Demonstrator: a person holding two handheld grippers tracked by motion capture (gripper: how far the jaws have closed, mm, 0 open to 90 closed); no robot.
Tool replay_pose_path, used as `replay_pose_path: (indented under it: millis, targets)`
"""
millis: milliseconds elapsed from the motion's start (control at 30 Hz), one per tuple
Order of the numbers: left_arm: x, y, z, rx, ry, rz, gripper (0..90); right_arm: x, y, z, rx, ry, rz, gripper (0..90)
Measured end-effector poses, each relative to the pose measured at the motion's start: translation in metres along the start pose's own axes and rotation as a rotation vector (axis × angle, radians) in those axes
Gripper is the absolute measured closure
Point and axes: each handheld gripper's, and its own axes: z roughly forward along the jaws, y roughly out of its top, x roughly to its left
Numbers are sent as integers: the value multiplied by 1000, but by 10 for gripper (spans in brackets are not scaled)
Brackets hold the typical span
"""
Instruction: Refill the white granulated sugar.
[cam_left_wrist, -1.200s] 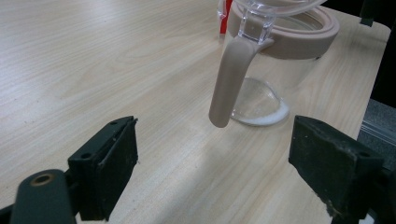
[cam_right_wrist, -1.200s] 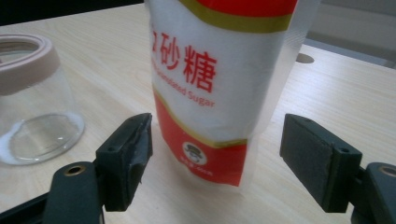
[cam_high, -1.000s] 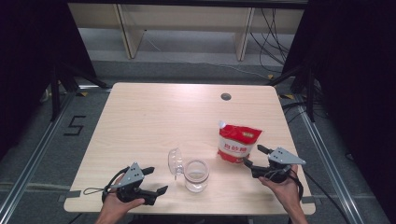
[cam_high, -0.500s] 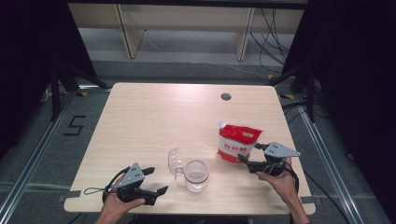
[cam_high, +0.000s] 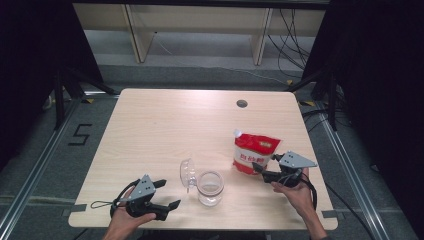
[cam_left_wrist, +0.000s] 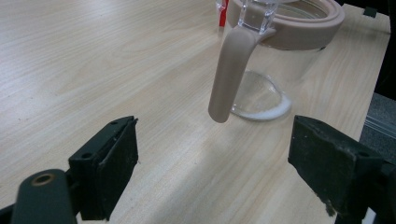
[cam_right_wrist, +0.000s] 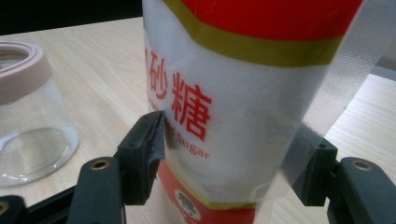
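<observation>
Two grippers in view; we see the right gripper (cam_high: 261, 170) at about 4 o'clock on the table (cam_high: 165, 130), jaws straddling the lower part of the upright red-and-white sugar bag (cam_high: 254, 153), pads at or near its sides, not squeezed tight, so we cannot tell if it grips; left gripper (cam_high: 167, 194) at 7 o'clock, released, jaws spread wide, aimed at the glass jar (cam_high: 210, 188); jar stands just left of the bag, apart from it; its lid (cam_high: 187, 173) hangs open at 9 o'clock.
</observation>
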Motion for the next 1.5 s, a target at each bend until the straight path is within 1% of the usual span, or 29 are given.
replay_pose_path:
  millis: [100,133,167,200,333,400,467,500,533,567,667,700,733,800,833,867,900,933,967,1033,1067,1133,1167,1233,1300,1367,1400,1467,1500]
  targets:
    - [0,0,0,-1,1,3,155,7,1,-1,20,-3,64,410]
    - [0,0,1,-6,-5,2,155,8,1,-1,7,-29,56,413]
    - [0,0,0,3,4,5,155,11,2,-1,19,-34,74,415]
    - [-2,-1,-1,4,8,-20,155,14,2,-1,24,-54,83,417]
    - [-1,-1,-1,0,5,-22,155,27,4,-2,37,-133,109,427]
    - [-1,-1,-1,0,9,-19,156,33,4,-2,26,-165,138,428]
    - [1,-1,-2,0,9,7,157,39,4,-1,19,-196,145,432]
    - [1,-1,-2,-1,10,5,157,43,4,-1,16,-203,172,432]
    - [0,-1,-1,-4,10,1,157,43,4,-2,29,-219,159,433]
    - [0,-1,-1,-6,10,-1,157,45,3,-1,3,-227,179,433]
    - [1,-1,-2,-5,12,4,156,48,2,-1,-9,-238,202,440]
    - [1,-1,-2,-5,12,4,157,51,3,-2,3,-265,213,444]
    - [1,-1,-2,-5,12,3,157,53,3,-1,-17,-272,235,447]
    - [0,-1,-1,-7,12,3,156,54,2,-2,-11,-268,235,455]
    - [-1,-1,-1,-7,13,-10,157,55,2,0,-34,-285,225,458]
    - [-2,-1,-1,-8,14,-26,156,55,2,-1,-26,-281,227,462]
    - [-2,-1,0,-6,13,-24,157,55,3,-2,-18,-286,199,465]
    - [-2,-1,0,-6,12,-21,157,57,3,-1,-17,-277,220,469]
    - [-1,-1,0,-5,11,-18,157,57,3,-1,-15,-276,214,473]
    - [-2,-1,0,-5,11,-17,157,59,3,-2,-14,-291,237,476]
    - [-2,-1,0,-5,10,-16,156,57,3,-3,-7,-283,204,478]
    - [-2,-1,0,-5,10,-17,157,55,2,-3,-28,-272,199,481]
    - [-2,-1,-1,-5,11,-17,157,54,2,-4,-16,-268,194,482]
    - [-2,-1,-1,-6,11,-19,157,53,0,-5,-27,-244,208,483]
    - [-2,-1,-1,-7,9,-18,157,49,-2,-5,-31,-220,186,463]
    - [-2,-1,-1,-7,8,-13,157,48,-3,-5,-58,-208,195,440]
    - [-1,-1,-1,-6,6,3,157,46,-3,-4,-56,-183,182,427]
    - [-2,-1,0,-12,5,-6,157,44,-5,-3,-65,-174,176,417]
    - [-2,-1,0,-11,5,-8,156,45,-5,-3,-67,-146,211,408]
